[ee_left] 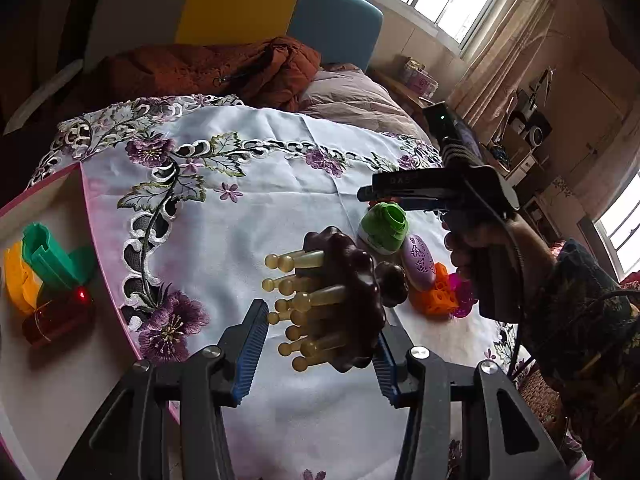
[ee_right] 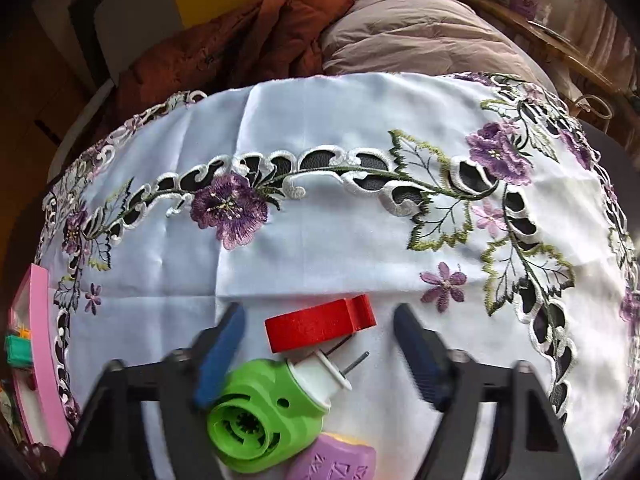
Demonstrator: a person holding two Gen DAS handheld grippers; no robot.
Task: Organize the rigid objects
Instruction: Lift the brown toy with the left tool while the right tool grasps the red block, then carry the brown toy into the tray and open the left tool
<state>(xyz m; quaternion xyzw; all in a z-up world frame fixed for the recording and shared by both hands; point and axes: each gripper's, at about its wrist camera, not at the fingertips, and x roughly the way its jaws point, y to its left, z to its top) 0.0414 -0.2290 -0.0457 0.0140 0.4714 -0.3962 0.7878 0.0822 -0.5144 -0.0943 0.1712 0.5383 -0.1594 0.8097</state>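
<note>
My left gripper (ee_left: pixel 320 320) is shut on a dark brown massager (ee_left: pixel 352 292) with yellowish pegs, which hangs above the white embroidered cloth (ee_left: pixel 248 220). In the right wrist view my right gripper (ee_right: pixel 320 318) points steeply down, open, with a red plastic piece (ee_right: pixel 316 326) lying between its fingers and clear of both pads. A green plug-in device (ee_right: pixel 260 420) with a white two-pin plug lies just under the left finger, beside a purple embossed bar (ee_right: pixel 336 460). The left wrist view shows the right gripper (ee_left: pixel 384 196) over the same green device (ee_left: pixel 384 228).
A pink tray (ee_left: pixel 40 188) at the table's left holds a green piece (ee_left: pixel 48 256), a yellow piece (ee_left: pixel 16 276) and a red translucent one (ee_left: pixel 56 320). An orange lattice toy (ee_left: pixel 438 296) and a magenta piece (ee_left: pixel 464 296) lie by the purple bar (ee_left: pixel 418 262). A bed with bedding stands behind.
</note>
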